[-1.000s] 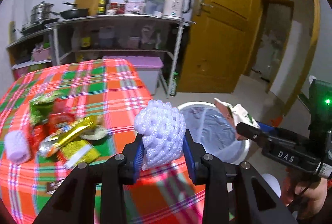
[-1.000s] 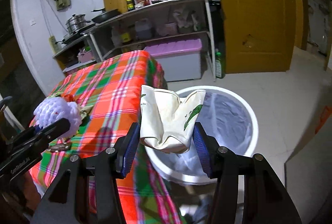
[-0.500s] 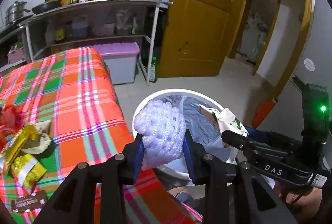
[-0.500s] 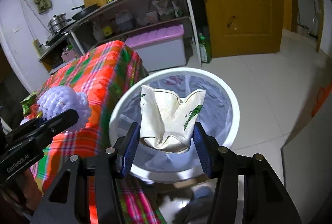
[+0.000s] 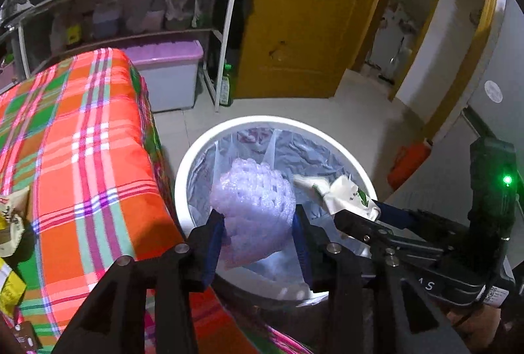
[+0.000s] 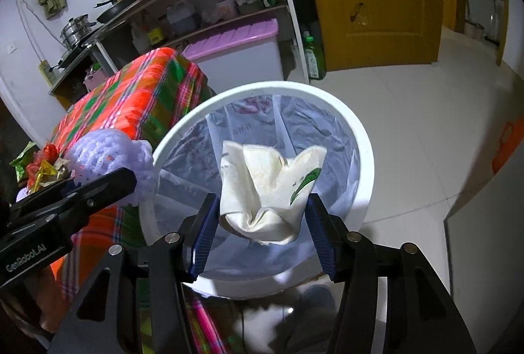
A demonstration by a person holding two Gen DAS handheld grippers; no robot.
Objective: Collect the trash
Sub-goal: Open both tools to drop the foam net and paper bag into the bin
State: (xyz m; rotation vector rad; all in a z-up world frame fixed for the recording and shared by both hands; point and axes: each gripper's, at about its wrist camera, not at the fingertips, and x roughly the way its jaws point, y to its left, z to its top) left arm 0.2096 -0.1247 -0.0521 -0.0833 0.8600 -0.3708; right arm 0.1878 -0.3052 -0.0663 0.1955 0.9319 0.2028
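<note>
While our left gripper (image 5: 258,236) pinches the foam net (image 5: 253,216), our right gripper (image 6: 262,231) clamps its fingers (image 6: 204,231) on the crumpled carton (image 6: 267,190), both over the lined bin (image 6: 363,138) beside the worktop (image 5: 82,157).

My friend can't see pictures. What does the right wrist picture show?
The right gripper holds a crumpled paper cup over a white trash bin lined with a plastic bag. At left, the left gripper holds a white foam net beside a plaid-covered table.
</note>
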